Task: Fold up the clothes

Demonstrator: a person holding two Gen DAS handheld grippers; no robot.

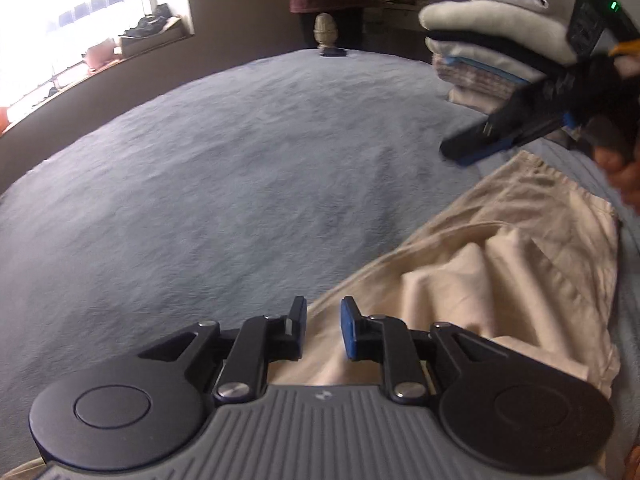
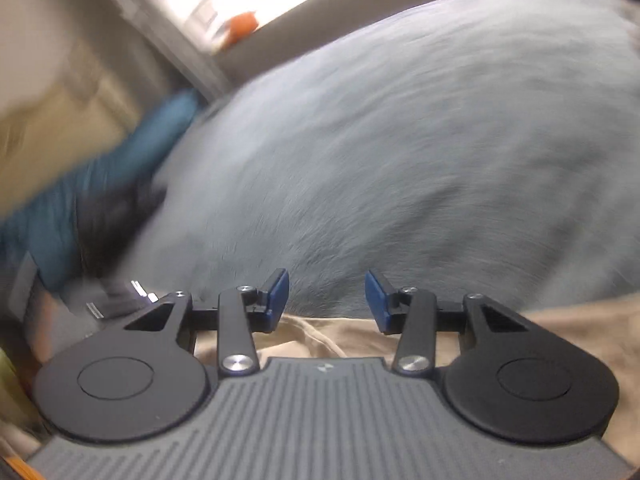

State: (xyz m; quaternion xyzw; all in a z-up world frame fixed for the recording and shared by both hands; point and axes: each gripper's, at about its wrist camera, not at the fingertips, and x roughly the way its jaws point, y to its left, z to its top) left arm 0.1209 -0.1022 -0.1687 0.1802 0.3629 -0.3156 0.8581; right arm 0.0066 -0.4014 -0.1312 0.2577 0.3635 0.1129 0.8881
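Left wrist view: left gripper (image 1: pixel 323 328) jaws stand a little apart, nothing between the pads; beige garment (image 1: pixel 500 264) lies rumpled on the grey-blue bedspread (image 1: pixel 240 168), spreading from the fingertips toward 3 o'clock. Right gripper (image 1: pixel 460 152) at 2 o'clock, above the garment's far edge, its jaw gap not readable here. Stack of folded clothes (image 1: pixel 488 48) at 1 o'clock. Right wrist view, blurred: right gripper (image 2: pixel 327 300) jaws spread, empty; beige garment (image 2: pixel 560 328) just beneath and at 4 o'clock; blue cloth (image 2: pixel 100 184) at 9 o'clock.
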